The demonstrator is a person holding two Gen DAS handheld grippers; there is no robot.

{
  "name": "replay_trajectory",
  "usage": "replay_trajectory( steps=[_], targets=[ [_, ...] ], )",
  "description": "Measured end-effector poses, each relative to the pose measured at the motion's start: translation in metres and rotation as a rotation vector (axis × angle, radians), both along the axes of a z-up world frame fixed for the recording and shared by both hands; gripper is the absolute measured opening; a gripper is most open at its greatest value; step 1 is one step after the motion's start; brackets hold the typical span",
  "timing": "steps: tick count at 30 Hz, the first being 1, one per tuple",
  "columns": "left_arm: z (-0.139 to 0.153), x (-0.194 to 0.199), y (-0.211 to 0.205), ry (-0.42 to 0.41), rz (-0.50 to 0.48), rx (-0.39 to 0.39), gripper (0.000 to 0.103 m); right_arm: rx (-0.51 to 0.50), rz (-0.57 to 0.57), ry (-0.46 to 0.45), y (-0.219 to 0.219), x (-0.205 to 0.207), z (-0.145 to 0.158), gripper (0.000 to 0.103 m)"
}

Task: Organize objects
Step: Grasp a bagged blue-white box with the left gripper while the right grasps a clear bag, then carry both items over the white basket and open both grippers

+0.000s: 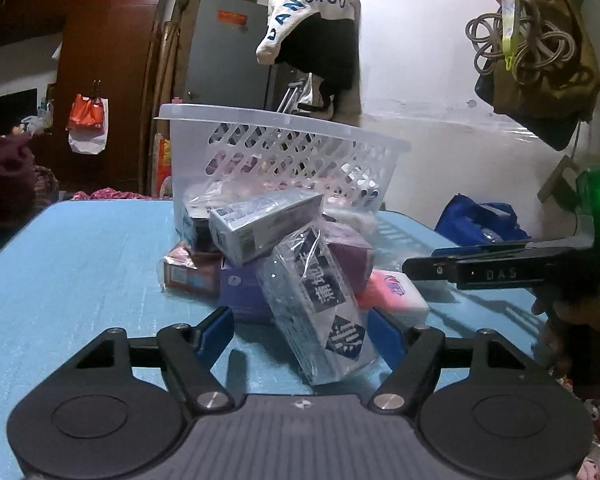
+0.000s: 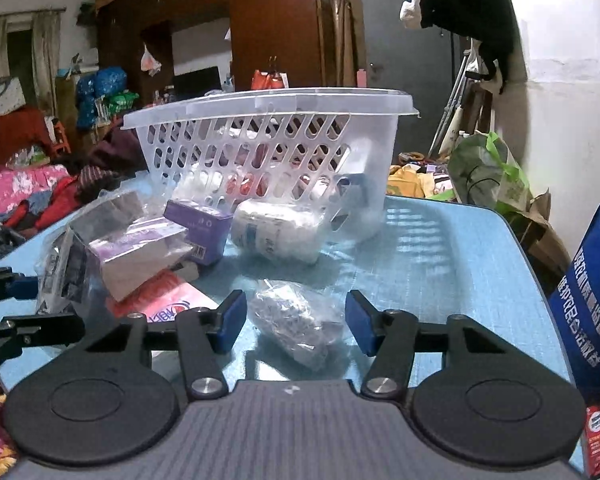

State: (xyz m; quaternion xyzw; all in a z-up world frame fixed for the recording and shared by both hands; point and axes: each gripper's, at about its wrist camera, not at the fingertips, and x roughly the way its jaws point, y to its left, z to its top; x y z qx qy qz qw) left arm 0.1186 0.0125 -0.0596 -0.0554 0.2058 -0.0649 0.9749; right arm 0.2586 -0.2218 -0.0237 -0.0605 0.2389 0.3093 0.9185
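A clear plastic basket stands on the blue table and holds a few items; it also shows in the right wrist view. A pile of boxes and packets lies in front of it. My left gripper is open, its fingers on either side of a clear-wrapped box with black labels. My right gripper is open around a small clear bag of dark bits lying on the table. The right gripper also shows at the right of the left wrist view.
The pile holds a white-grey box, a purple box, a pink and white packet and a white wrapped roll. A blue bag stands at the table's right edge. Clothes hang on the wall behind.
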Motion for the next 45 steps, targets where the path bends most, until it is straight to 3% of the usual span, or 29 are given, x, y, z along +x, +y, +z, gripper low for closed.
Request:
replay_trajectory(
  steps=[3,5,11,17,21,25,28,31,33,35,36,37,38,39,40,41,43,45],
  targets=[
    [0.002,0.008,-0.009,0.002,-0.001,0.024,0.077,-0.035,0.014,0.018,0.006,0.003,-0.003,0.058],
    [0.002,0.011,-0.013,0.009,-0.007,0.033,0.049,-0.022,0.021,0.014,0.004,0.002,-0.003,0.057],
    [0.003,-0.009,-0.011,-0.065,-0.007,0.05,0.05,0.036,0.03,-0.039,-0.005,-0.006,-0.002,0.052],
    [0.002,-0.014,0.002,-0.105,-0.017,0.031,0.05,0.17,0.007,-0.152,-0.024,-0.023,-0.002,0.052],
    [0.002,-0.019,0.009,-0.13,-0.024,0.028,0.05,0.17,-0.01,-0.195,-0.023,-0.027,0.0,0.052],
    [0.028,-0.018,0.021,-0.203,-0.057,0.039,0.05,0.227,0.015,-0.225,-0.027,-0.036,0.016,0.052],
    [0.079,0.008,0.03,-0.264,-0.089,0.069,0.05,0.237,0.04,-0.336,-0.02,-0.037,0.066,0.052],
    [0.132,0.069,0.035,-0.221,-0.122,0.064,0.05,0.163,0.059,-0.396,0.012,-0.008,0.124,0.052],
    [0.152,0.115,0.035,-0.156,-0.105,0.066,0.05,0.103,0.06,-0.384,0.037,0.022,0.146,0.052],
    [0.154,0.156,0.036,-0.062,-0.117,0.061,0.051,0.04,0.072,-0.311,0.061,0.058,0.153,0.052],
    [0.151,0.171,0.034,-0.036,-0.126,0.069,0.056,0.013,0.079,-0.285,0.07,0.07,0.152,0.053],
    [0.146,0.181,0.032,-0.028,-0.12,0.084,0.07,-0.01,0.077,-0.279,0.077,0.078,0.149,0.054],
    [0.142,0.183,0.032,-0.04,-0.083,0.092,0.074,-0.038,0.069,-0.277,0.083,0.082,0.146,0.064],
    [0.139,0.178,0.033,-0.061,-0.051,0.091,0.076,-0.046,0.052,-0.285,0.084,0.081,0.145,0.082],
    [0.138,0.169,0.035,-0.078,-0.046,0.074,0.076,-0.021,0.032,-0.308,0.08,0.074,0.144,0.089],
    [0.136,0.154,0.038,-0.106,-0.064,0.043,0.077,0.035,0.03,-0.328,0.07,0.063,0.143,0.103],
    [0.132,0.122,0.039,-0.152,-0.115,0.003,0.092,0.126,0.069,-0.323,0.048,0.039,0.137,0.103],
    [0.12,0.088,0.036,-0.165,-0.123,-0.002,0.092,0.169,0.062,-0.284,0.033,0.017,0.12,0.103]
  ],
)
